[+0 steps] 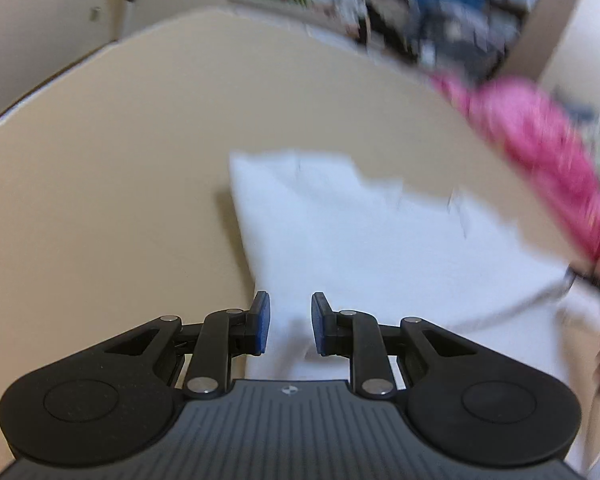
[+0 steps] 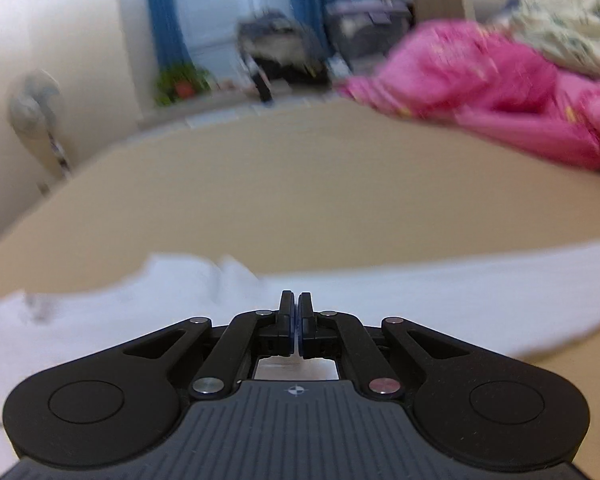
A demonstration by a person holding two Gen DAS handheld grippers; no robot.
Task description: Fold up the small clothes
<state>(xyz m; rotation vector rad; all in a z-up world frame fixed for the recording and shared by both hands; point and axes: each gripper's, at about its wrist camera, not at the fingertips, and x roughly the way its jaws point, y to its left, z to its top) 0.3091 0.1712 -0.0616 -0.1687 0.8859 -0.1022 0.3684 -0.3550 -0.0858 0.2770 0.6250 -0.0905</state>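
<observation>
In the left wrist view the left claw (image 1: pixel 290 322) hangs spread, its blue pads apart with nothing between them, over the near corner of a white cloth (image 1: pixel 360 236) that lies on the tan counter (image 1: pixel 120 184). In the right wrist view the right claw (image 2: pixel 295 322) has its pads pressed together; the white cloth (image 2: pixel 420 300) runs just beyond and under the tips, but I cannot tell whether any fabric is actually caught between them. The cloth stretches from 9 to 3 o'clock across that view, rumpled toward 10 o'clock. Farther off, a pink garment (image 2: pixel 500 92) is heaped at 1 o'clock, with a patterned pale fabric (image 2: pixel 572 16) behind it at 2 o'clock. Beyond the counter edge stand a fan (image 2: pixel 36 120) at 9 o'clock, a potted plant (image 2: pixel 182 84) and blue curtains (image 2: pixel 164 12) toward 11 o'clock.

Risks, as I judge them: both views are blurred by motion, so a fast sweep could drag the cloth askew or bunch the rumpled end. If the right claw grips only a thin edge, the fold could slip loose. The pink heap sits near enough to snag.

No readable writing or brand shows; only a small round crosshair mark on each claw body.
</observation>
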